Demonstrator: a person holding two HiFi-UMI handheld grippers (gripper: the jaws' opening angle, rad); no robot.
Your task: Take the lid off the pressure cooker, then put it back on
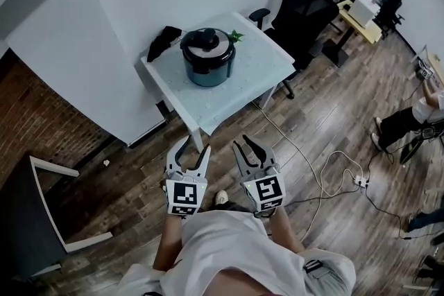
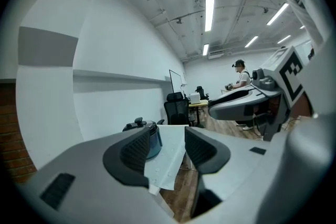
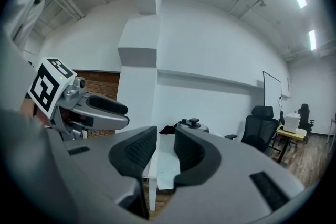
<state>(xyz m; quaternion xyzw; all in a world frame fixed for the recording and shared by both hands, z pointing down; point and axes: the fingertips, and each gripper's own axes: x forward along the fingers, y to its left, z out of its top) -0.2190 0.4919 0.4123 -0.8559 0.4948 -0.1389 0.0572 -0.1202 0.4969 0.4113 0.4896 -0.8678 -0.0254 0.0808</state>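
Held side by side before the person's chest, left gripper [image 1: 195, 147] and right gripper [image 1: 244, 143] point toward the table [image 1: 208, 104], jaws slightly apart, empty; the pressure cooker [image 1: 208, 57], lid [image 1: 207, 44] on, stands there, well apart from them.

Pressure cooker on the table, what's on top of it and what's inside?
A silver lid with a black handle sits on top of the pressure cooker. The lid covers it, so the inside cannot be seen.
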